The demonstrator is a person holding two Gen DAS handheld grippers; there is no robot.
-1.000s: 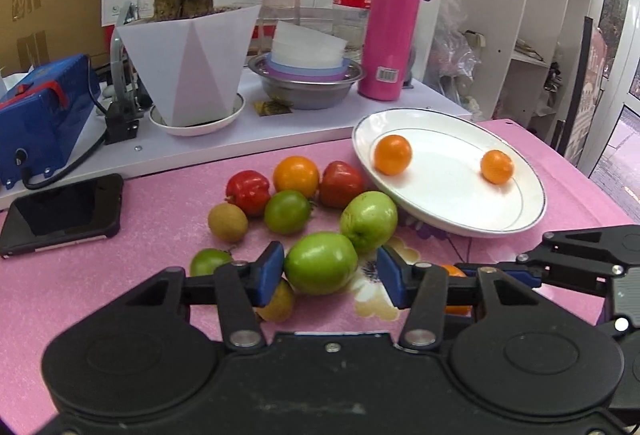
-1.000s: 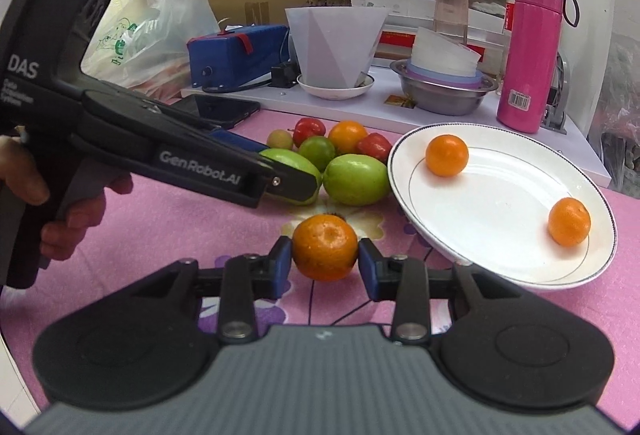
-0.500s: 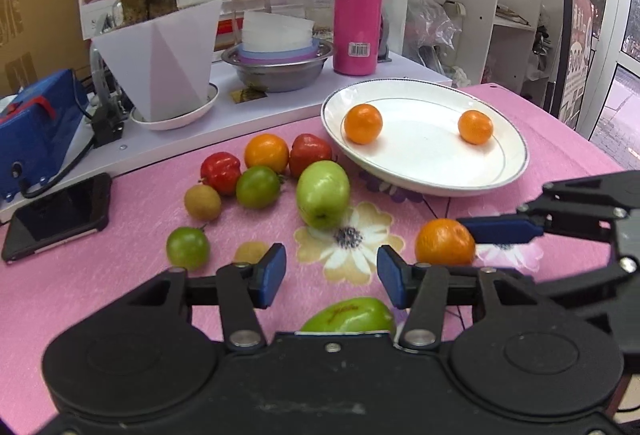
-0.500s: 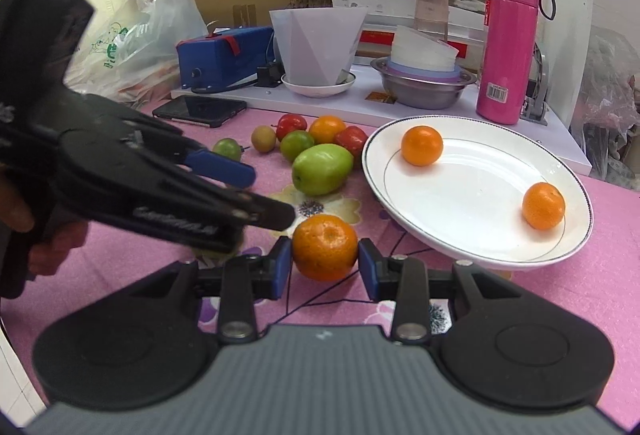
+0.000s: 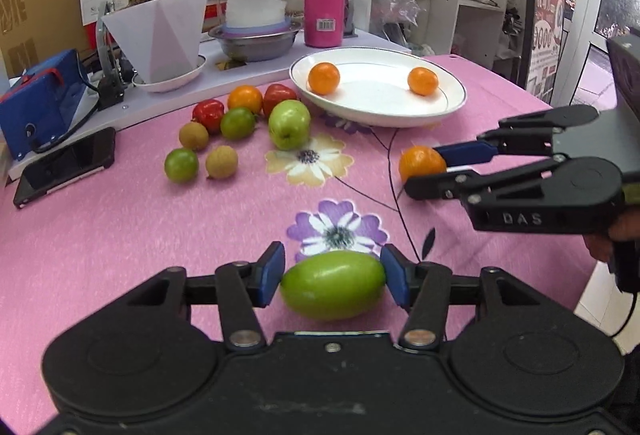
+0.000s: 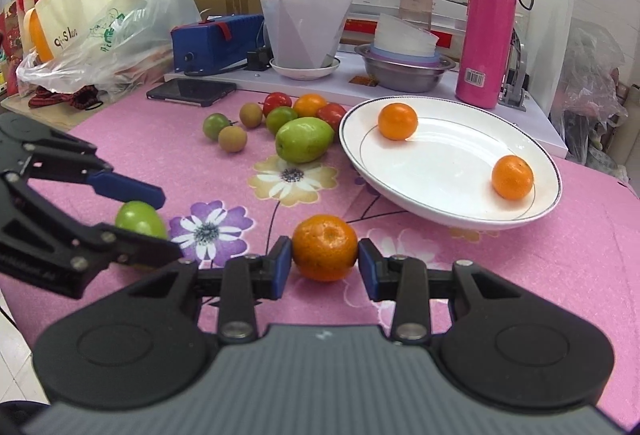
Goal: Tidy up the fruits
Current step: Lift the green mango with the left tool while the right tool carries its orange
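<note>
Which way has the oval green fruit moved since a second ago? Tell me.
Yes. The oval green fruit left the green apple's side, coming nearer, by the purple flower.

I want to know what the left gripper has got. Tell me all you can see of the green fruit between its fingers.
The green fruit is a smooth, glossy, oval thing, plain light green, lying lengthwise between the blue pads of the left gripper. Both pads meet its ends. It sits low over the pink flowered cloth, beside a purple flower print; whether it rests on the cloth cannot be told. It is apart from the other fruits.
</note>
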